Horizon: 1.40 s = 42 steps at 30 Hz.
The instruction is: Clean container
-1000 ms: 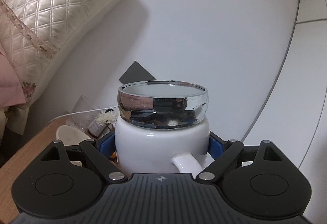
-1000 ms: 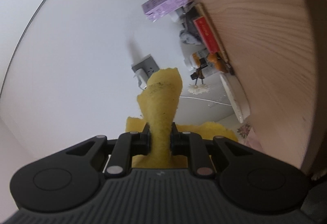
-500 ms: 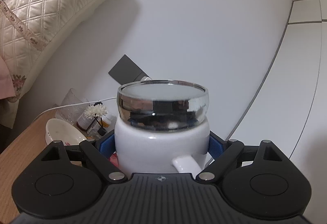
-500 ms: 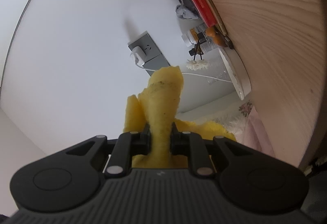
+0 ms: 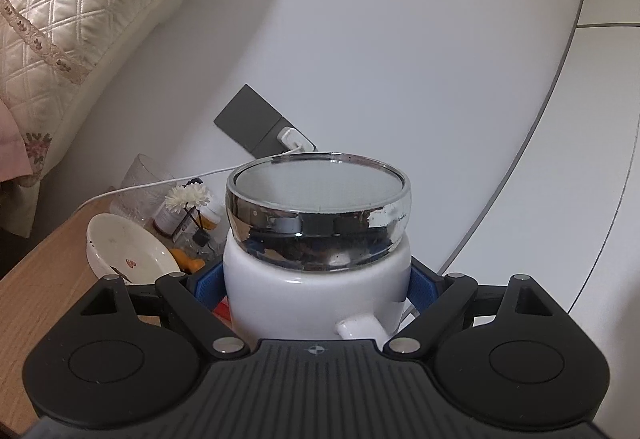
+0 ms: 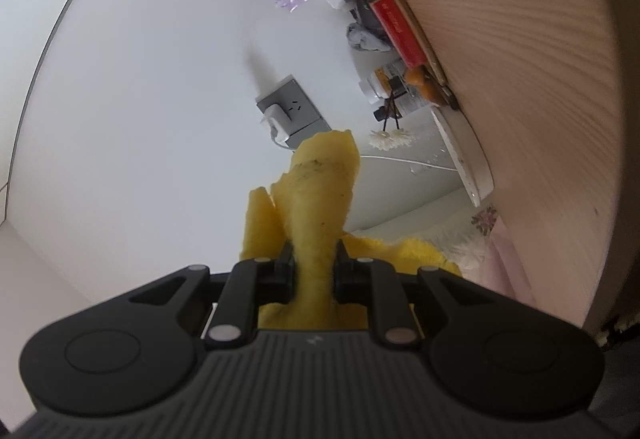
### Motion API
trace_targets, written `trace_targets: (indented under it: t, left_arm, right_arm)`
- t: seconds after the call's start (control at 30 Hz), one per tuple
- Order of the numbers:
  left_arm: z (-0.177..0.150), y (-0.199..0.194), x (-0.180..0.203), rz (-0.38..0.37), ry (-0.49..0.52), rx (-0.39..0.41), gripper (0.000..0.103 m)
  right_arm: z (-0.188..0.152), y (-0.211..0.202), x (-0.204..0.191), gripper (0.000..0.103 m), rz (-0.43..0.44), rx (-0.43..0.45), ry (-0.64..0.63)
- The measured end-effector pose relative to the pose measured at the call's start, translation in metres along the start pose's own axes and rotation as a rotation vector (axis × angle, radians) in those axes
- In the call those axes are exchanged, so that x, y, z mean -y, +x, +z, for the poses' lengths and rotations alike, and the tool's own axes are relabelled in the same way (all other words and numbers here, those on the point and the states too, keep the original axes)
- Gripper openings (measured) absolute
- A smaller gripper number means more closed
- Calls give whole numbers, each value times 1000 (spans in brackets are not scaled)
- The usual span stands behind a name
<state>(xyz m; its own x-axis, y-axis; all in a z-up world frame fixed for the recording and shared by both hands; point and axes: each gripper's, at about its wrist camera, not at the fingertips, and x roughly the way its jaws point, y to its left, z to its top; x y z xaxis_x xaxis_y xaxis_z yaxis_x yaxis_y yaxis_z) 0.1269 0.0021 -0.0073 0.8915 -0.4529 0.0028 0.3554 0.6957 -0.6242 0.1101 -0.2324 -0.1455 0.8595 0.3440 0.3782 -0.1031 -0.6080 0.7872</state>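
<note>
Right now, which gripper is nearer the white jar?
Left. The left gripper has its fingers clamped around the white jar. The right gripper grips the yellow cloth; the jar is not in its view.

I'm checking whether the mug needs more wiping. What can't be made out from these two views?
- Left wrist view: the white mug interior is hidden by its silver rim band; its base and handle are cut off by the left gripper.
- Right wrist view: the yellow cloth in the right gripper shows; the mug doesn't.
</note>
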Motion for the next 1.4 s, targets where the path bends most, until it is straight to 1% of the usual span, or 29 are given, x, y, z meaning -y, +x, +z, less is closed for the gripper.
trace_targets:
  t: [0.27, 0.43, 0.73, 1.1, 1.23, 1.4]
  left_arm:
    - [8, 6, -3, 31, -33, -32, 90]
    - [10, 8, -9, 47, -73, -77, 90]
    - [13, 6, -11, 68, -87, -90, 90]
    - [23, 8, -17, 107, -69, -78, 90]
    - [27, 8, -19, 130, -48, -80, 90]
    - [31, 8, -24, 175, -3, -88, 90]
  right_arm:
    - [-4, -11, -13, 18, -31, -27, -43]
    - [3, -6, -17, 19, -50, -30, -46]
    - [8, 7, -14, 20, -56, -48, -63]
    - [1, 6, -15, 20, -104, -86, -95]
    - [-4, 2, -16, 20, -114, -105, -105]
    - [-10, 2, -27, 20, -146, -130, -202]
